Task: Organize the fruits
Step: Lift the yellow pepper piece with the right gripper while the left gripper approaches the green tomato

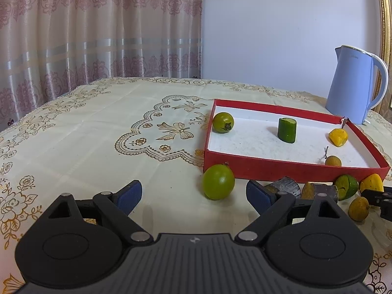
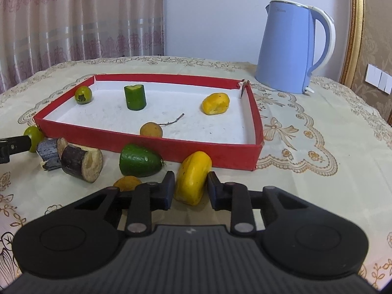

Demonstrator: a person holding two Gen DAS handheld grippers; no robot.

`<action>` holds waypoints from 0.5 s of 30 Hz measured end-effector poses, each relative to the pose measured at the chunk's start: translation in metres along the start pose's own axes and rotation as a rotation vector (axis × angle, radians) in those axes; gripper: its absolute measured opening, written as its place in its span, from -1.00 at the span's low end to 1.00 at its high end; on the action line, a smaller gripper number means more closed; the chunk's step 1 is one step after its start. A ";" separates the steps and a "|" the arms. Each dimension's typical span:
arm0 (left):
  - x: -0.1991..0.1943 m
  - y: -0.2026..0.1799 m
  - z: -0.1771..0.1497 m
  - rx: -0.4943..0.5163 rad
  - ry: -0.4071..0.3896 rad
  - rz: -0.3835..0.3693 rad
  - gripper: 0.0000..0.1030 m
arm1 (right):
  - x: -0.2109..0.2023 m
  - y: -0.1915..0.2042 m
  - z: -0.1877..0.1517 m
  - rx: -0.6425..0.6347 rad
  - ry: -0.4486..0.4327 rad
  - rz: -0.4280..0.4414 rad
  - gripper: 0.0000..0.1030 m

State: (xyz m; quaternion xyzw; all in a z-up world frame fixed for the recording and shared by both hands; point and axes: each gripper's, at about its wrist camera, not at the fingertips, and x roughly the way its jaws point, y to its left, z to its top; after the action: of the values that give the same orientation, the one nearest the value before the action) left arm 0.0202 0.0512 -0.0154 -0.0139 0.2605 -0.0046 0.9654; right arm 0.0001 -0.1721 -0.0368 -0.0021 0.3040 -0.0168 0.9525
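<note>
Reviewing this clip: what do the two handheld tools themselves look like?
Both match. The left tool and the right tool are matte black plastic: a ribbed grey-black centre plate with a small pale logo, two round discs at the sides, silver pivot pins, and linkage arms ending in dark blue pads. No cables or sleeves show.

Fruit layout at the shallow red cardboard tray (image 2: 152, 147)

Inside you find a green tomato (image 2: 83, 94), upright cucumber stub (image 2: 135, 97), yellow chunk (image 2: 215, 103) and stemmed brown longan (image 2: 151, 129); the yellow curved fruit piece (image 2: 192, 178) stands before the tray's front wall.
</note>
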 end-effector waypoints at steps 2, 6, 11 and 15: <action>0.000 0.000 0.000 -0.002 0.001 -0.005 0.80 | -0.002 -0.001 0.000 0.001 -0.003 0.003 -0.53; 0.000 0.000 0.000 -0.003 0.000 -0.007 0.80 | -0.006 0.000 -0.001 -0.002 -0.010 0.006 -0.54; 0.000 0.002 0.001 -0.017 0.000 -0.014 0.80 | -0.013 -0.001 -0.001 -0.002 -0.026 0.015 -0.55; 0.007 0.006 0.004 -0.033 0.037 -0.038 0.80 | -0.019 -0.002 0.001 -0.001 -0.041 0.023 -0.55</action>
State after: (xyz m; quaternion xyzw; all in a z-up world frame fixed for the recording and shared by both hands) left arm 0.0280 0.0570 -0.0152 -0.0346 0.2783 -0.0189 0.9597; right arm -0.0147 -0.1733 -0.0256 0.0007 0.2847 -0.0056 0.9586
